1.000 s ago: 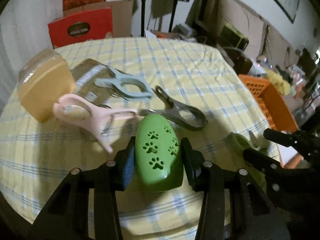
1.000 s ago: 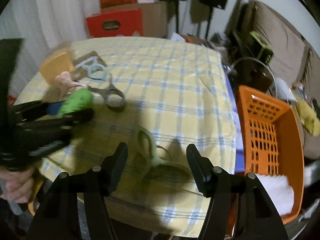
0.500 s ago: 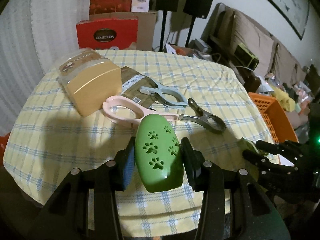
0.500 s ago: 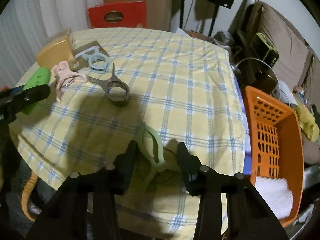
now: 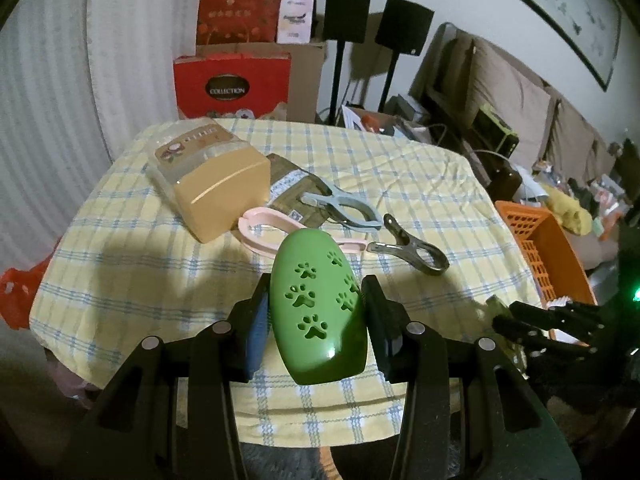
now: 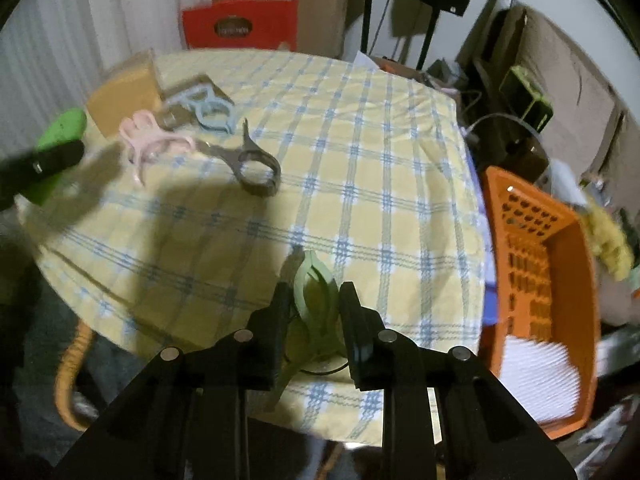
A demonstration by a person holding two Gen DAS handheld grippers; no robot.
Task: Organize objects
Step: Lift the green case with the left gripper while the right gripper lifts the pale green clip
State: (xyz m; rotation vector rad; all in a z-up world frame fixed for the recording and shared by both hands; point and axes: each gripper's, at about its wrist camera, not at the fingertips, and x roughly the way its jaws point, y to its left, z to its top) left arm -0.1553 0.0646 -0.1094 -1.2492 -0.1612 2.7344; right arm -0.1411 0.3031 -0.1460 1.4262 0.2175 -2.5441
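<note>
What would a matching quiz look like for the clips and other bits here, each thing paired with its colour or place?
Things:
1. pink clip
2. grey clip
3. pale green clip
4. paw-print case

Places:
A. between the right gripper's closing fingers, at the table's near edge
B. held off the table in the left gripper
C. lying beside the tan box
D. lying alone nearest the orange basket

Pairs: 1-C, 2-D, 3-A, 4-B

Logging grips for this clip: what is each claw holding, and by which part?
Left claw clamps the green paw-print case across its sides. Right claw is closing around the pale green clip; which part is unclear.
</note>
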